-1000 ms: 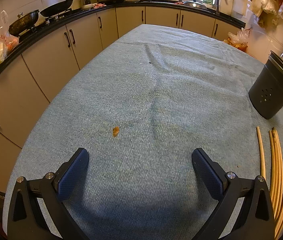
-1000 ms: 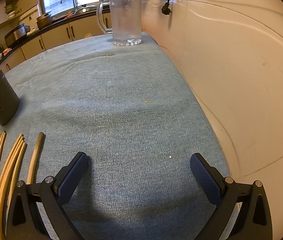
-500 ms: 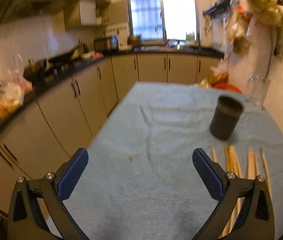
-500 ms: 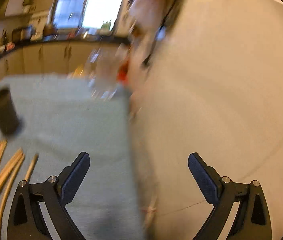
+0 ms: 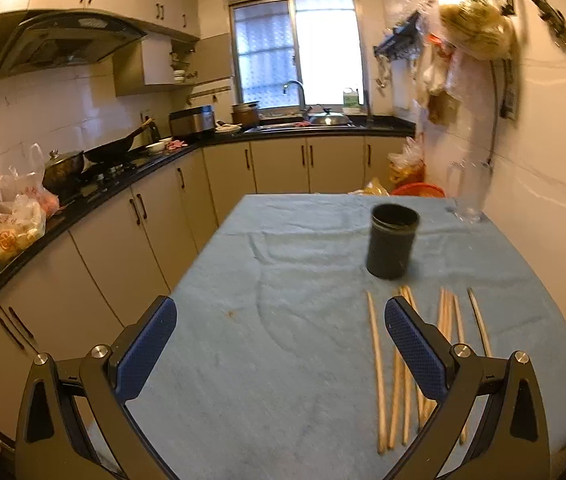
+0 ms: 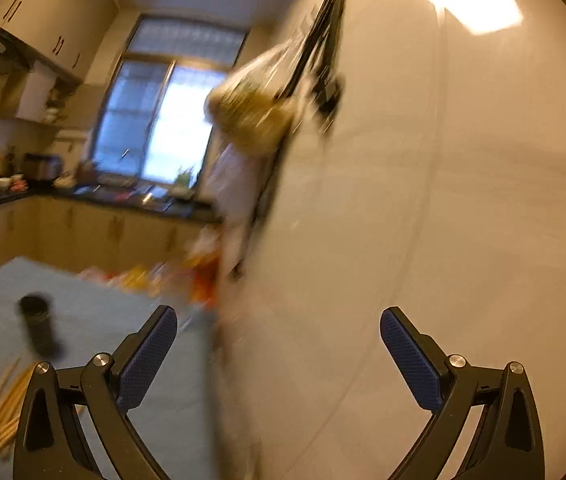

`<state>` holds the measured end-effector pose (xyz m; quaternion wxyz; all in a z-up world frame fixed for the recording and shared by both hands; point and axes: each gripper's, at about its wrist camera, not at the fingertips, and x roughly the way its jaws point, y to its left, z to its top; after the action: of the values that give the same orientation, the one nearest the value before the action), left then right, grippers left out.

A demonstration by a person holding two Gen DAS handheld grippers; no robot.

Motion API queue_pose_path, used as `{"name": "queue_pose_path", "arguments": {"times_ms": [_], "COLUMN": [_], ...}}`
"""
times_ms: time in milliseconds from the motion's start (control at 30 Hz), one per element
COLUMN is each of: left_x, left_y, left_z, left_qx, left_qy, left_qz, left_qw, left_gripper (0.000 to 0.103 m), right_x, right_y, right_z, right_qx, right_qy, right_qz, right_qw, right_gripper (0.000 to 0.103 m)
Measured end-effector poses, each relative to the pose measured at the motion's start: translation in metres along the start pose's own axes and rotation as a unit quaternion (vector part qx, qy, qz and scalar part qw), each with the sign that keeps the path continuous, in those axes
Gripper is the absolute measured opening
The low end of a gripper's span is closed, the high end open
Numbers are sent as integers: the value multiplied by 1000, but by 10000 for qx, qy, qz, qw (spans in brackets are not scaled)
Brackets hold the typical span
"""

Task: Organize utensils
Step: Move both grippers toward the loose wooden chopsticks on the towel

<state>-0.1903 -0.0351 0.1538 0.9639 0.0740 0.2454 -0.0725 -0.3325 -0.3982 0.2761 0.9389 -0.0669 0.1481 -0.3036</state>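
Several wooden chopsticks (image 5: pixel 379 376) lie side by side on the blue tablecloth (image 5: pixel 283 352), near the table's front right. Beyond them a dark cylindrical utensil holder (image 5: pixel 392 246) stands upright with nothing visible inside. My left gripper (image 5: pixel 279 344) is open and raised above the table, its right finger overlapping the chopsticks in the left wrist view. My right gripper (image 6: pixel 279 354) is open too, held high and turned toward the wall. Its blurred view shows the holder (image 6: pixel 39 330) and the chopsticks (image 6: pixel 1 412) far down at the left.
A clear glass mug (image 5: pixel 468 194) stands at the table's far right corner by the cream wall (image 6: pixel 443 220). Kitchen cabinets (image 5: pixel 123 236) and a black counter with pans and bags run along the left. Bags (image 5: pixel 471 32) hang on the right wall.
Both grippers have risen well above the table and tilted up, so the whole kitchen shows. The right gripper has swung toward the wall, blurring its view. Both stay open.
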Motion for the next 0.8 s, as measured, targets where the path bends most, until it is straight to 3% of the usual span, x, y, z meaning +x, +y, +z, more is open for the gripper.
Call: {"name": "queue_pose_path", "arguments": {"times_ms": [267,467,800], "left_x": [-15,-3,31], "left_y": [-32,-49,-43], "left_z": [-25,-40,-54], "left_qx": [455,734,606], "left_qy": [-26,169,678], "left_qz": [-150,-321,-459], "left_qw": [9988,9966,9948], "left_gripper": [103,103,103], "right_x": [20,37,60], "right_y": [97,138,159], "right_z": [-100,-129,-144], "right_qx": [610,540,397], "right_qy": [757,1390,1616], "right_qz": [1308,1973,1979], "right_qw": [9866,9689,9660], "right_gripper": [103,103,103]}}
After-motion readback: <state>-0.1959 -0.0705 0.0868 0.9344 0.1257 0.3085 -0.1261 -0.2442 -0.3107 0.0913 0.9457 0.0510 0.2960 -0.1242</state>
